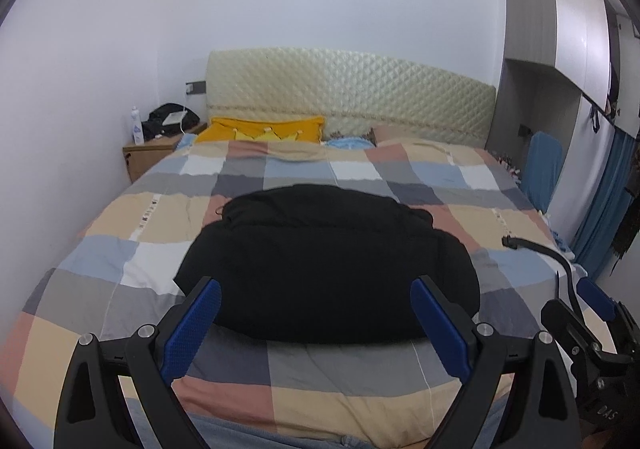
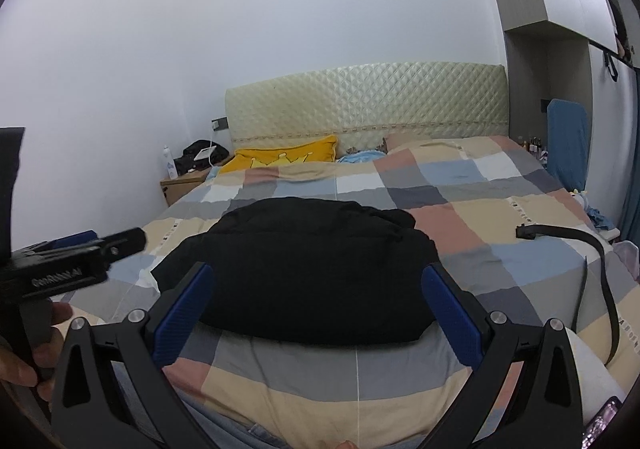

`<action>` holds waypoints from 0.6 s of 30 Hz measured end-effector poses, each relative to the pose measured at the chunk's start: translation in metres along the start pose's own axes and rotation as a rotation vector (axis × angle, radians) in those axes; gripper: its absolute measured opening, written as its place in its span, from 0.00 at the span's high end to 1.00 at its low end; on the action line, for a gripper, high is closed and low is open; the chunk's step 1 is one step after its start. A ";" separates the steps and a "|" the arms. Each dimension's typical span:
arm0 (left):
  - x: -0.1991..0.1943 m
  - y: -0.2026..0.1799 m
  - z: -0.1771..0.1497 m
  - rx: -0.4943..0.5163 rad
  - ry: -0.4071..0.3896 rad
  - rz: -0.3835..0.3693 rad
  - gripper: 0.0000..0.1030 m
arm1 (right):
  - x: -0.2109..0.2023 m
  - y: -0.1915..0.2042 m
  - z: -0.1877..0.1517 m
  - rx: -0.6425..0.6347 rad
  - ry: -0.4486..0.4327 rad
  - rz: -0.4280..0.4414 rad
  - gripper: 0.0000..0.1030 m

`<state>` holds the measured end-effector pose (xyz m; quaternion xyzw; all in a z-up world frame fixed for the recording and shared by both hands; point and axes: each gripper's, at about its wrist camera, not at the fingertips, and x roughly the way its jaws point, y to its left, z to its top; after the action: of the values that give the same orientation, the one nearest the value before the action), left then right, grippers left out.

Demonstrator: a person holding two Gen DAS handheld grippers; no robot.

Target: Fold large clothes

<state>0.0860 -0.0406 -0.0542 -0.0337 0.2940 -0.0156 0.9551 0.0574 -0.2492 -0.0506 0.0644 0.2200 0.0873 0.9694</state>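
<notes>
A black garment (image 1: 324,265) lies folded into a thick bundle on the checked bedspread (image 1: 120,233), near the foot of the bed; it also shows in the right wrist view (image 2: 308,269). My left gripper (image 1: 316,289) is open and empty, held just short of the bundle's near edge. My right gripper (image 2: 318,275) is open and empty too, likewise in front of the bundle. The right gripper's body shows at the lower right of the left wrist view (image 1: 592,341), and the left gripper's body at the left of the right wrist view (image 2: 76,261).
A black belt (image 2: 592,249) lies on the bed's right side. A yellow pillow (image 1: 260,129) sits by the quilted headboard (image 1: 352,89). A wooden nightstand (image 1: 156,153) with a bottle stands at the left. A blue chair (image 1: 542,169) and a wardrobe (image 1: 560,29) stand at the right.
</notes>
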 end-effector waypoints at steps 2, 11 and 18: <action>0.003 -0.003 -0.002 0.006 0.008 -0.003 0.07 | 0.001 -0.001 -0.001 0.001 0.004 -0.001 0.00; 0.006 -0.004 -0.008 0.003 0.038 -0.002 0.07 | 0.001 -0.004 -0.001 0.009 0.009 -0.010 0.00; 0.004 0.003 -0.007 -0.015 0.039 0.013 0.07 | 0.001 -0.007 -0.002 0.016 0.017 -0.015 0.00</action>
<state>0.0849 -0.0385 -0.0625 -0.0385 0.3126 -0.0079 0.9491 0.0583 -0.2556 -0.0542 0.0698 0.2292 0.0790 0.9677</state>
